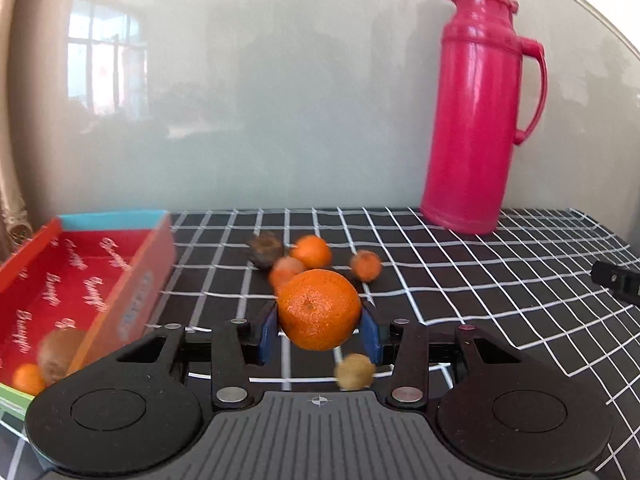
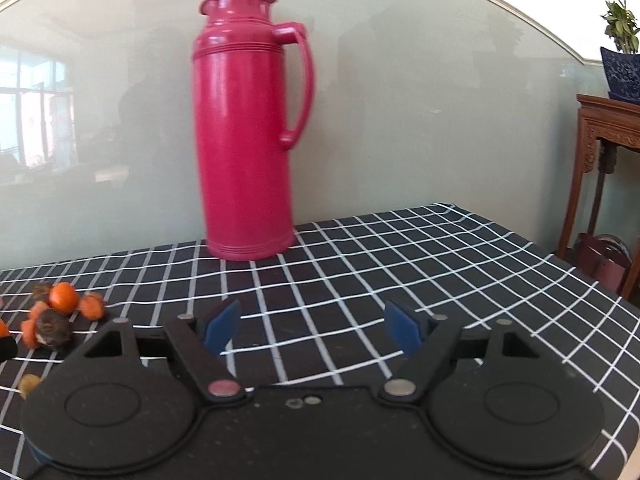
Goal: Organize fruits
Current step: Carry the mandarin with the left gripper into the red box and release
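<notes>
My left gripper [image 1: 319, 330] pinches an orange [image 1: 319, 309] beside the red box [image 1: 138, 280]; blurred fruits [image 1: 311, 251] behind. My right gripper [image 2: 310, 327] spread over bare checked cloth [image 2: 440, 272].

Left claw [image 1: 319, 330], right claw [image 2: 314, 326]: black linkage bodies, blue pads, silver pivot rivets, round discs.

Orange mandarin [image 1: 319, 315], pink thermos [image 1: 478, 120], black-white checked tablecloth [image 1: 460, 272], seemingly red box [image 1: 72, 284].

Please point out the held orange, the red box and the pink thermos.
orange [image 1: 319, 315], left wrist view, middle of its peel.
red box [image 1: 138, 280], left wrist view, its right outer wall.
pink thermos [image 2: 244, 152], right wrist view, middle of its body.
</notes>
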Action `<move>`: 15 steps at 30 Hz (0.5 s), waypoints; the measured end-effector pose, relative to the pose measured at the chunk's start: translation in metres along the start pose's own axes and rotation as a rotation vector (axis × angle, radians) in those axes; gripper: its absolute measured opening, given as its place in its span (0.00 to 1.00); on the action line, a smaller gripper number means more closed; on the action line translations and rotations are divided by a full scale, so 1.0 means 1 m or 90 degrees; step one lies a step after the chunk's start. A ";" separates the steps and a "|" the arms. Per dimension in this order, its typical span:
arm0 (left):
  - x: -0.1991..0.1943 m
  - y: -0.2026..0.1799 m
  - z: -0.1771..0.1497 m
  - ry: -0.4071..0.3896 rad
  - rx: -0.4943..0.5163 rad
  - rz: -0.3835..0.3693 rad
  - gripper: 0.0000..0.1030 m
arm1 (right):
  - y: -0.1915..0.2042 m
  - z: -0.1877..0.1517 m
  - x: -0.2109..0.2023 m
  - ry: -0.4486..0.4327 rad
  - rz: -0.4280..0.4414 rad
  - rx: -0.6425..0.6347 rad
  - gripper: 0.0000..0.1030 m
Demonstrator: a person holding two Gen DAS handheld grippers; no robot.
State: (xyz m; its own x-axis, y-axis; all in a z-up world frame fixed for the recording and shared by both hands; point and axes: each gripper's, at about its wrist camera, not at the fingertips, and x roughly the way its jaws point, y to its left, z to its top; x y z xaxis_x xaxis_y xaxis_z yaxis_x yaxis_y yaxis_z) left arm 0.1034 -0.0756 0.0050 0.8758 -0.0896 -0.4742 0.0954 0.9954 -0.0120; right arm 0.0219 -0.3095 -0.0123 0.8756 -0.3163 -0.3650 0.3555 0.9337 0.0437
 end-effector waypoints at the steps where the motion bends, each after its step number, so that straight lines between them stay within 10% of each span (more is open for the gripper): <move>1: -0.002 0.005 0.001 -0.003 -0.001 0.003 0.42 | 0.004 0.000 -0.001 0.000 0.004 -0.001 0.77; 15: -0.034 0.105 0.000 -0.028 -0.056 0.109 0.42 | 0.070 0.000 -0.011 0.001 0.072 -0.028 0.77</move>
State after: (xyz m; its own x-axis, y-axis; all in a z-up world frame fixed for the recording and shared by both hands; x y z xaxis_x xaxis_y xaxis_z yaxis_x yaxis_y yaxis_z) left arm 0.0835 0.0320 0.0203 0.8959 0.0817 -0.4366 -0.0965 0.9953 -0.0116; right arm 0.0368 -0.2404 -0.0051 0.9087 -0.2081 -0.3619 0.2397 0.9698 0.0443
